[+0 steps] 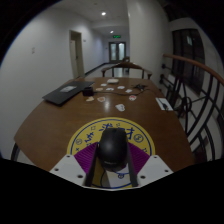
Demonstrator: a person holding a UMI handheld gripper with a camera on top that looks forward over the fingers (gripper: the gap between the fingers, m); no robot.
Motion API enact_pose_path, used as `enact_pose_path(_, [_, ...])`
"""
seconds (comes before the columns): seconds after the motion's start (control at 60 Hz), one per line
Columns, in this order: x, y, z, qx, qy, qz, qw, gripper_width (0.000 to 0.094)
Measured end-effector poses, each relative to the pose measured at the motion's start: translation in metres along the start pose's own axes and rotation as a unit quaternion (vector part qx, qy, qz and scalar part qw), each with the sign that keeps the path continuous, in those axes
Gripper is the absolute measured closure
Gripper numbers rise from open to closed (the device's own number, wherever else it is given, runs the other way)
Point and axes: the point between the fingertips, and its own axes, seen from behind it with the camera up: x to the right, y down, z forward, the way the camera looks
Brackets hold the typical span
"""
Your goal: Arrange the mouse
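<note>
Looks pinched around the black mouse (pixel 113 148) by the gripper (pixel 112 172) fingers right over the round yellow mat (pixel 88 137) on the table (pixel 50 120), could easily slip sideways if squeezed off-center.

One black mouse (pixel 113 146) lay on one round yellow-and-purple mat (pixel 109 138) at the near end of one desk (pixel 60 125), one dark laptop (pixel 62 95) at far left.
</note>
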Motion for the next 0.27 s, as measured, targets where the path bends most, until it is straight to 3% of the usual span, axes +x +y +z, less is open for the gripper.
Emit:
enact_pose_path(0.083, [-0.006, 0.004, -0.015, -0.024, -0.036, -0.013, 0.999, 0.0167])
enact_pose_path(0.133, [-0.003, 0.002, -0.028, -0.013, -0.041, -0.034, 0.998, 0.0095])
enact_pose_path(0.267, [0.02, 0.007, -0.076, -0.005, -0.046, -0.068, 0.997, 0.0082])
